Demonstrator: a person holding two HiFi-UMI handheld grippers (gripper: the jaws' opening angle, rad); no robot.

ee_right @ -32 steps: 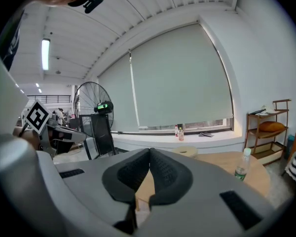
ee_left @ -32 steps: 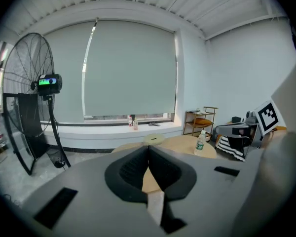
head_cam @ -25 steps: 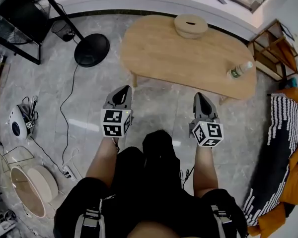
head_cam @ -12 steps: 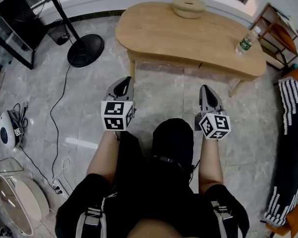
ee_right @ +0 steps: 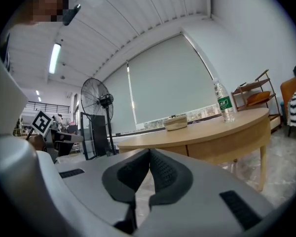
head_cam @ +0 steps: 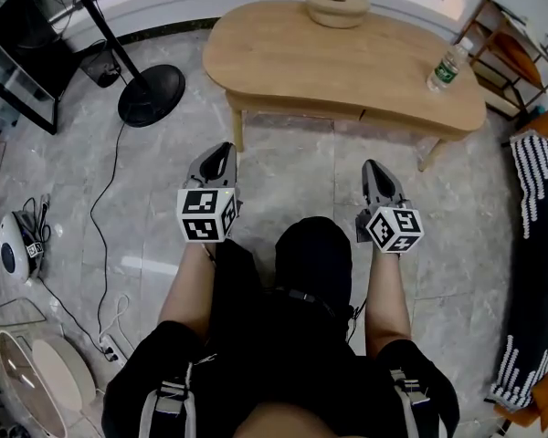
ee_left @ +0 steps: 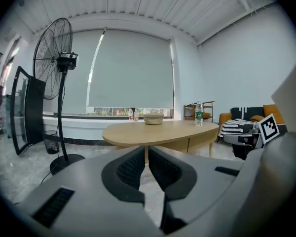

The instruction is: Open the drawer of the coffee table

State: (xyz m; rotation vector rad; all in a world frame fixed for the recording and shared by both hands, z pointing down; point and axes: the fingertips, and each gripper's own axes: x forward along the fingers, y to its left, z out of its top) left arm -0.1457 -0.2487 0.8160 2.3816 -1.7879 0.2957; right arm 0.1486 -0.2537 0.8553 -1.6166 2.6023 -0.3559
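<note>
light: bright, even daylight; ceiling strip lamps glare upper left | edges: fisheye bending, dark corners | focus: sharp

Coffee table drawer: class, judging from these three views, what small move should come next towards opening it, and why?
Probably ease the right gripper forward toward the drawer front under the tabletop. Both it and the left gripper are shut, empty and short of the coffee table, and the drawer looks closed.

left gripper: jaws closed, nothing in it, pointing far | right gripper: jaws closed, nothing in it, pointing far
</note>
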